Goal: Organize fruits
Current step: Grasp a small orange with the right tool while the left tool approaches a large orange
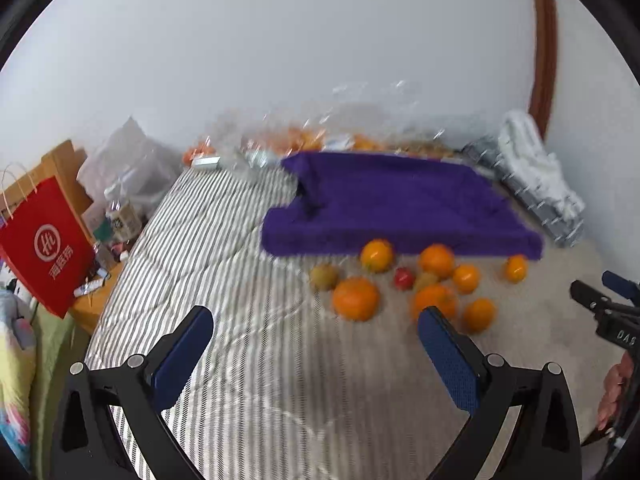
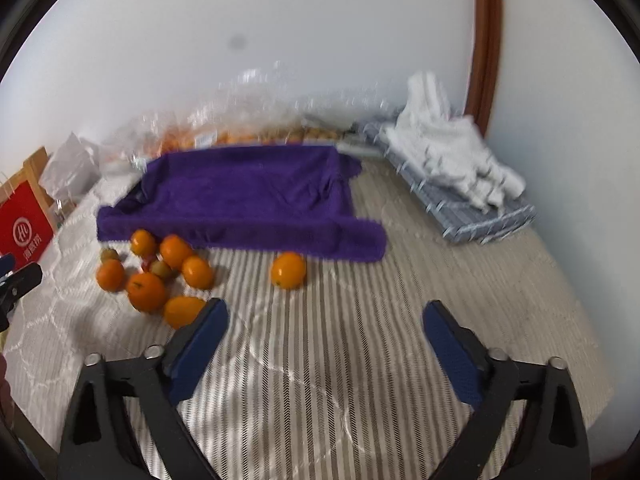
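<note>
Striped bed cover (image 2: 320, 360): grey and white, carries all the items.

Purple towel (image 2: 248, 196): spread flat across the far middle of the bed, front edge rumpled.

Fruit cluster (image 1: 416, 280): oranges of mixed size, one small red fruit (image 1: 403, 279) and two dull green-brown fruits, lying loose on the cover just in front of the towel's near edge, several touching one another.

Single orange (image 2: 288, 270): apart from the cluster, to its right in the right wrist view, close to the towel's edge.

Clear plastic bags (image 1: 320, 136): against the wall behind the towel, orange fruit inside; blurred.

White cloth (image 2: 452, 152): heaped on a folded grey striped item by the far right wall.

Red paper bag (image 1: 48, 240): off the bed's left side, white logo.

Left gripper (image 1: 316, 344): fingers spread wide, nothing between them, above the cover short of the cluster.

Right gripper (image 2: 324, 336): fingers wide apart, nothing held, the nearest orange just beside its left finger.
</note>
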A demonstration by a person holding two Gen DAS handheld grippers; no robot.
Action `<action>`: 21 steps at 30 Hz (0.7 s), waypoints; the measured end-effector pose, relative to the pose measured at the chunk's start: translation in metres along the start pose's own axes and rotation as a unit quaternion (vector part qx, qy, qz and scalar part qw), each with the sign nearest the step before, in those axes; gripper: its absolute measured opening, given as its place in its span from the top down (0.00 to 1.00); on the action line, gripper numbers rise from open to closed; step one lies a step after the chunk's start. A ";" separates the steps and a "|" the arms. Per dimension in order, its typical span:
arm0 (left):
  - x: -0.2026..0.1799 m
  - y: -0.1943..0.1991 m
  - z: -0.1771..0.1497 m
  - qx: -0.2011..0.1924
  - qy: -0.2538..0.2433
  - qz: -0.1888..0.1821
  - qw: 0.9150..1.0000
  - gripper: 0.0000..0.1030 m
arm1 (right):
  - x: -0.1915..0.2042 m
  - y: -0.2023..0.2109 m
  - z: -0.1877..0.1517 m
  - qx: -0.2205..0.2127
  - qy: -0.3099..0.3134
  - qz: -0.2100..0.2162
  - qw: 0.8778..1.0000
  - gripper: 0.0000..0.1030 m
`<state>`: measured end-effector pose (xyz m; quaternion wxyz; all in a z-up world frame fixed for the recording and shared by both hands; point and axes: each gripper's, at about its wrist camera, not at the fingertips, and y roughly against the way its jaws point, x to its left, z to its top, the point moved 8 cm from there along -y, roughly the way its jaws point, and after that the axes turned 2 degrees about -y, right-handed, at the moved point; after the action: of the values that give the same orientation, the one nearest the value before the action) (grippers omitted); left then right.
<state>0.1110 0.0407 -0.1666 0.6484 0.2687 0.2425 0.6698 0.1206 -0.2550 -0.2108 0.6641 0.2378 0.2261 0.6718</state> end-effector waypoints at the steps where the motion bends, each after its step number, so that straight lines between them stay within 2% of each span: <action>1: 0.003 -0.007 -0.004 0.008 0.002 0.001 1.000 0.01 | 0.001 -0.008 -0.003 0.007 0.001 -0.001 1.000 0.12; 4: 0.014 -0.027 -0.014 0.027 0.014 0.001 1.000 0.06 | 0.004 -0.033 -0.008 0.019 0.005 0.001 1.000 0.18; 6: 0.020 -0.039 -0.020 0.038 0.019 0.002 0.999 0.09 | 0.008 -0.047 -0.011 0.034 0.005 0.014 0.999 0.27; 8: 0.023 -0.048 -0.023 0.048 0.017 0.003 0.999 0.14 | 0.011 -0.061 -0.011 0.049 0.000 0.029 0.998 0.31; 10: 0.023 -0.055 -0.027 0.056 0.011 0.001 0.998 0.22 | 0.014 -0.072 -0.008 0.056 0.001 0.039 0.998 0.32; 13: 0.022 -0.063 -0.033 0.068 0.002 -0.006 0.998 0.28 | 0.019 -0.083 -0.004 0.061 0.006 0.056 0.997 0.32; 15: 0.023 -0.069 -0.039 0.080 0.002 -0.004 0.997 0.37 | 0.025 -0.091 -0.004 0.071 0.013 0.066 0.995 0.32; 18: 0.024 -0.072 -0.040 0.077 0.014 -0.014 0.997 0.39 | 0.033 -0.103 -0.004 0.083 0.025 0.064 0.994 0.39; 21: 0.022 -0.074 -0.041 0.077 0.005 -0.013 0.997 0.39 | 0.033 -0.106 -0.002 0.070 0.029 0.060 0.995 0.42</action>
<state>0.1383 0.0670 -0.2456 0.6332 0.3111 0.2997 0.6422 0.2025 -0.2199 -0.2769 0.5975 0.2774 0.2774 0.6994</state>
